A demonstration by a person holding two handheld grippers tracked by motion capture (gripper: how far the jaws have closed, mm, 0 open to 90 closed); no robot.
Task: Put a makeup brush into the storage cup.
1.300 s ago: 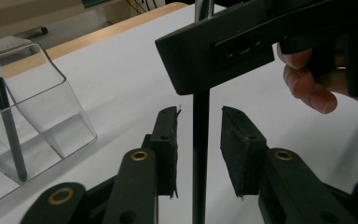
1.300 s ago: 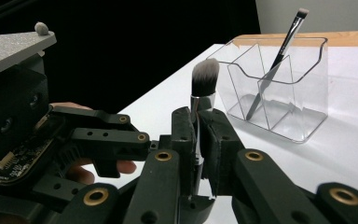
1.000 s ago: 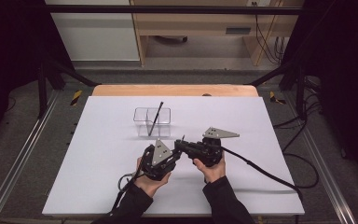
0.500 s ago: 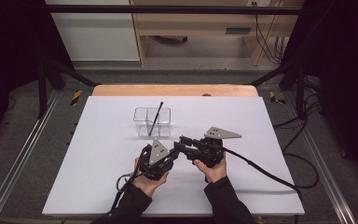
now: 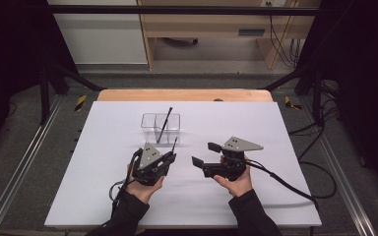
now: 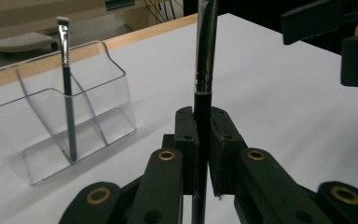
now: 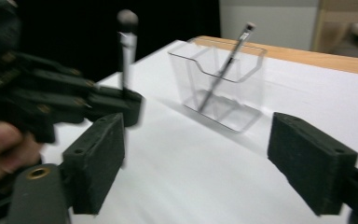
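Left tool (image 5: 170, 158) clenched on a makeup brush (image 6: 203, 70), upright, at six o'clock of the clear organizer (image 5: 161, 129). Right tool (image 5: 207, 154) released, its jaws just opened. Recommend vertical lowering into a free compartment.

Readable text: none in any view.
Brush handles: too blurred to show lettering.
Clear organizer: unmarked.
Tabletop: plain white, no printing.
Claw bodies: no legible brand or number.
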